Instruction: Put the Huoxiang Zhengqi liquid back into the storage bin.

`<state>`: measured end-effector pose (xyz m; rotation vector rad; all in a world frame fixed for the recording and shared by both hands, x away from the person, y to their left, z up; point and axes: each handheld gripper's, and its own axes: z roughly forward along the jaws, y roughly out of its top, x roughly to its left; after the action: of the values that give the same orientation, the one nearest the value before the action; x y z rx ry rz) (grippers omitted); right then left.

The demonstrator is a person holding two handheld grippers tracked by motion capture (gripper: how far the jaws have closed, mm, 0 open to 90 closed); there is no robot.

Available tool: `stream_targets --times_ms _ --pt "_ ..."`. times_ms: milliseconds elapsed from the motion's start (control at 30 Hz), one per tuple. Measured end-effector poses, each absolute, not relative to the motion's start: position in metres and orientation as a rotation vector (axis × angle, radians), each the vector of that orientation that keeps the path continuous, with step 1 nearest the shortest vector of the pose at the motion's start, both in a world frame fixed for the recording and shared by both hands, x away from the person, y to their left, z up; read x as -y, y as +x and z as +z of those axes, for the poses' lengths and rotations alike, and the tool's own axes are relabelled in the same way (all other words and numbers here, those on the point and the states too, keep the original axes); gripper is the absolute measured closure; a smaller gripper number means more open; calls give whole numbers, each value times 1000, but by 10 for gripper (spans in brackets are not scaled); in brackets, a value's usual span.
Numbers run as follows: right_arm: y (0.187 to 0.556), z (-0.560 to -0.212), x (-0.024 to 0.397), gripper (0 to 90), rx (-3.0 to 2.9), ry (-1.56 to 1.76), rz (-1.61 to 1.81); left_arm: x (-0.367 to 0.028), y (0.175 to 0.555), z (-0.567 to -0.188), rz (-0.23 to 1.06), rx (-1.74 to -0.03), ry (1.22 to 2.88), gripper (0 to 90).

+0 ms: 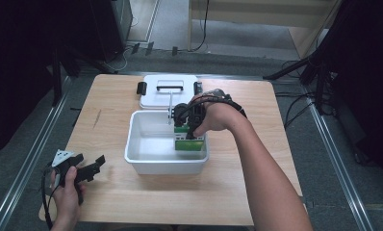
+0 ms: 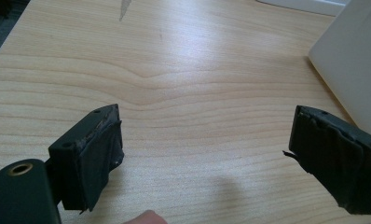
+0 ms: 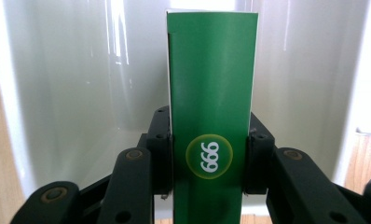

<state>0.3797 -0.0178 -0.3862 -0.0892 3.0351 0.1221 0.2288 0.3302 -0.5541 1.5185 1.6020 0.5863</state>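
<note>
Here, a person works at a pale wooden table (image 1: 132, 192) with 2 handheld grippers. The right gripper (image 1: 192, 129), held from above by the right hand (image 1: 218, 115), points down into a white plastic bin (image 1: 146, 161) near the middle of the table. Its 2 black jaws are clamped on the narrow sides of a green box (image 3: 211, 116), pads pressed flat against the cardboard. The box carries a round yellow-ringed badge with white digits (they read 666 or 999, depending on which way up it is). In the right gripper view the box stands straight up between the jaws with the bin's glossy white inner wall behind it. In the high view the green box (image 1: 188, 143) sits inside the bin at its right end, close to the right wall; whether its bottom touches the bin floor is hard to tell from this angle.

The left gripper (image 1: 83, 169) rests at the table's near left corner in the left hand (image 1: 67, 192), well apart from the bin. Its jaws stand wide apart, with bare wood between them.

Behind the bin, a white lid (image 1: 168, 91) with a handle and 2 black latches lies flat on the table.
</note>
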Motion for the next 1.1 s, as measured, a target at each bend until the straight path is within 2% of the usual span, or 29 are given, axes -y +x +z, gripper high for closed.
stream_targets --times_ms 633,933,1100 --pt "384 -399 21 619 -3040 -70 174 -330 229 -554 585 -1601 1520 105" --pt "388 -399 28 555 -3015 16 245 -330 229 -554 589 -1605 1520 118" --pt "390 -400 33 476 -3003 40 284 -330 229 -554 593 -1604 1519 118"
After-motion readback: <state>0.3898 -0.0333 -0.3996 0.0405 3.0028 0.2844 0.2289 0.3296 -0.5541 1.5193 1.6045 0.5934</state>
